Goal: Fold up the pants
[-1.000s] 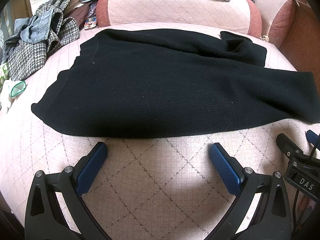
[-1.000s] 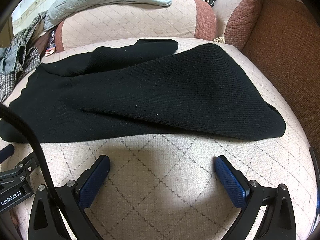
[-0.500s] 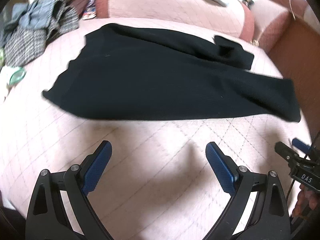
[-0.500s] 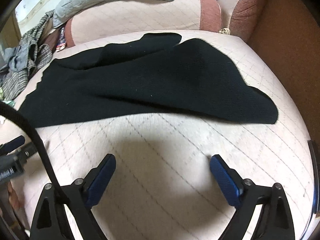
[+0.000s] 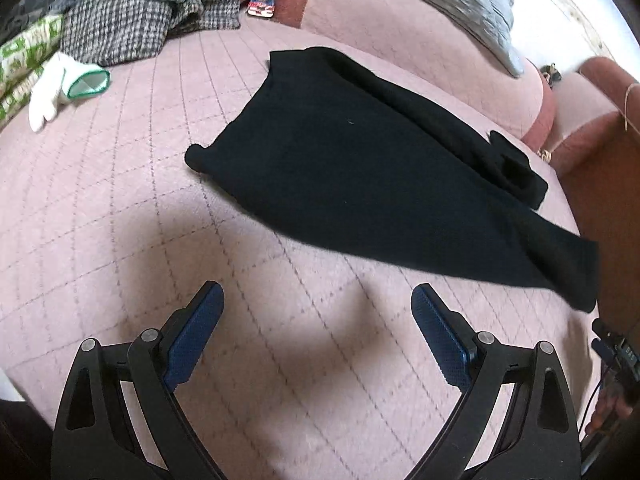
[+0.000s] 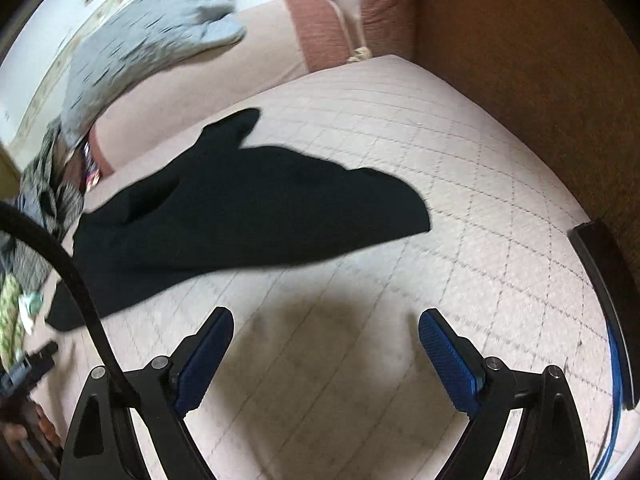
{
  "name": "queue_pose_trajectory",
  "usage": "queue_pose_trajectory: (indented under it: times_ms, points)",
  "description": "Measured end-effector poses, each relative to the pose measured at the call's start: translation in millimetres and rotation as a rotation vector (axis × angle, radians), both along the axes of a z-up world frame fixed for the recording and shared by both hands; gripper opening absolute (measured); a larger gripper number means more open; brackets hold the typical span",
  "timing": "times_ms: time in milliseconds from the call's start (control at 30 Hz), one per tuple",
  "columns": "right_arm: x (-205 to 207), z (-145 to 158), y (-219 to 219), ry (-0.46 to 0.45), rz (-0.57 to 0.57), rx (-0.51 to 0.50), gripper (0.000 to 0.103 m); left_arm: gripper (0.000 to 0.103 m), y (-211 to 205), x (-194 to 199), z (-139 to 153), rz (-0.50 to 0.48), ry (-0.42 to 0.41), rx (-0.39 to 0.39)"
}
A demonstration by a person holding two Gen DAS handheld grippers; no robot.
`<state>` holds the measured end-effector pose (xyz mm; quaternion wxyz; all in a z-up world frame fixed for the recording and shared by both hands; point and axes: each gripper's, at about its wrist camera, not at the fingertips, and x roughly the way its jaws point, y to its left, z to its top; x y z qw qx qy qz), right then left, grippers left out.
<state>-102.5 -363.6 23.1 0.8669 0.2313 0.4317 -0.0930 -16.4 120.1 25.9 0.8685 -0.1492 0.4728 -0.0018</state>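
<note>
The left gripper (image 5: pixel 316 332) hung with its fingers spread wide, gripping nothing — the black pants (image 5: pixel 384 184) lay flat on the pink quilted cushion (image 5: pixel 120 208) well ahead of its fingertips, slanting off to the right. The right gripper (image 6: pixel 326 354) was just as wide and empty — the pants (image 6: pixel 240 208) lay ahead, left of its fingers
</note>
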Motion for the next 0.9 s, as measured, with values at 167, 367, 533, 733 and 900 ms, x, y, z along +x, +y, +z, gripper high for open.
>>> queue_pose_trajectory:
  times_ms: [167, 367, 533, 733, 900]
  points:
    - [14.8, -13.5, -23.6, -0.021, -0.05, 0.106, 0.093, 0.096, 7.4, 14.9, -2.9, 0.018, -0.025, -0.03]
    - [32.1, -18.5, -35.8, -0.089, -0.091, 0.139, 0.093, 0.096, 18.0, 41.9, -5.6, 0.055, -0.035, -0.09]
    - [40.4, -22.4, -43.0, -0.132, -0.123, 0.143, 0.088, 0.095, 11.0, 59.6, -8.1, 0.069, -0.046, -0.066]
    - [40.1, -20.8, -55.9, -0.153, -0.165, 0.159, 0.02, 0.016, 25.2, 62.1, -9.2, 0.092, 0.004, -0.136]
    - [16.4, 8.6, -65.0, -0.242, -0.19, 0.144, 0.005, 0.014, 34.5, 53.2, 2.7, 0.044, 0.0, -0.201]
